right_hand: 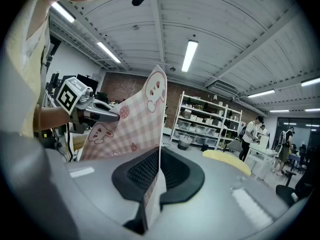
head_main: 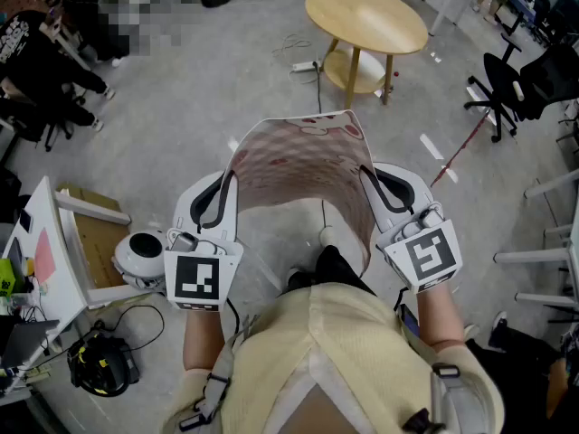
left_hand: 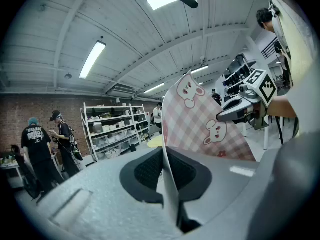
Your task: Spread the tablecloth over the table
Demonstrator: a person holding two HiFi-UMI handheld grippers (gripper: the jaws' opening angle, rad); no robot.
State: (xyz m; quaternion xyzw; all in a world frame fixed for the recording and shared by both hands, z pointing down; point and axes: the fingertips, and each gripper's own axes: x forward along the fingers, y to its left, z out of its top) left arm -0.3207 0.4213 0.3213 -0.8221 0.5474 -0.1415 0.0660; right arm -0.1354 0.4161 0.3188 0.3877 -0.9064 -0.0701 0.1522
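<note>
A pink checked tablecloth (head_main: 303, 165) with bunny prints hangs stretched between my two grippers, in front of my chest. My left gripper (head_main: 223, 191) is shut on its left edge, and in the left gripper view the tablecloth (left_hand: 200, 124) rises out of the closed jaws. The right gripper (head_main: 373, 186) is shut on the right edge; the tablecloth (right_hand: 135, 124) stands up from its jaws in the right gripper view. A round light-wood table (head_main: 365, 18) stands some way ahead on the grey floor, apart from the cloth.
A black office chair (head_main: 502, 84) stands right of the table. A power strip and cable (head_main: 303, 65) lie by the table's legs. At the left are a white desk (head_main: 54, 260), a white helmet-like object (head_main: 140, 256) and people (head_main: 41, 61) at the far left.
</note>
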